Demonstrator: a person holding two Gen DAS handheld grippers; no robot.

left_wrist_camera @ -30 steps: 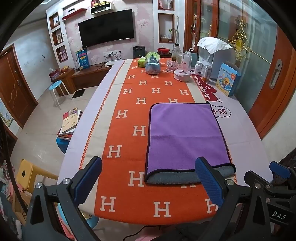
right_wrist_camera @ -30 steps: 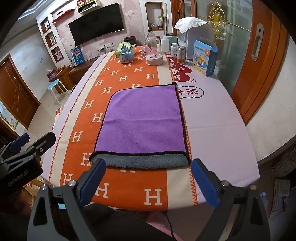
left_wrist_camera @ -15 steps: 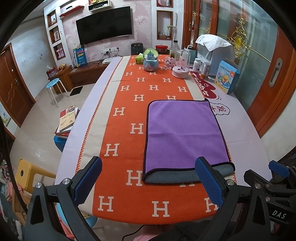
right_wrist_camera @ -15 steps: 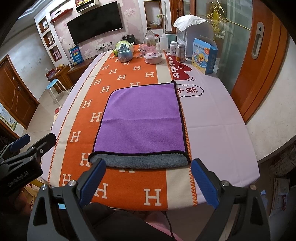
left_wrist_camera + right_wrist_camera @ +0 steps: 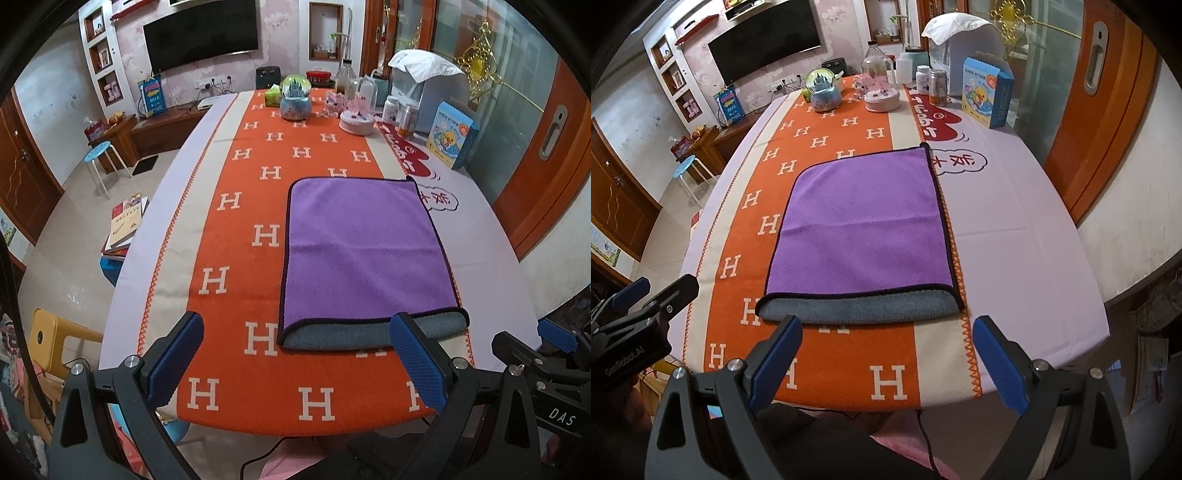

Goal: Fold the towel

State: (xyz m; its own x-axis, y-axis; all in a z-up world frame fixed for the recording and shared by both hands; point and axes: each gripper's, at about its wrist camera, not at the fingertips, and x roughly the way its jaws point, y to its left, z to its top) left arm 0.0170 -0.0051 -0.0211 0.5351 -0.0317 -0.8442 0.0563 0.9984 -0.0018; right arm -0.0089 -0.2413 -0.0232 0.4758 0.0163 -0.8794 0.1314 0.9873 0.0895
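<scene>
The purple towel (image 5: pixel 364 254) lies folded in half on the table (image 5: pixel 476 251), its grey underside showing as a strip along the near fold. It sits mostly on the orange H-patterned runner (image 5: pixel 236 236), and its right edge runs along the runner's zigzag border, beside the pale cloth. The far edge stops well short of the clutter at the table's far end: a snow globe (image 5: pixel 294 98), a pink round box (image 5: pixel 357 122), jars and a blue carton (image 5: pixel 451 134). Bare runner stretches to the towel's left and in front of its near fold, up to the table's near edge.

The left gripper (image 5: pixel 295 363) hangs over the near table edge with its blue pads spread wide, holding nothing; its right pad overlaps the towel's near right corner in the view. The right gripper (image 5: pixel 888 358) is likewise spread wide and empty, just short of the grey fold.

Compared with a second ago, the towel has not moved; both cameras have drawn back slightly and risen, so the towel sits a little farther from the pads.
</scene>
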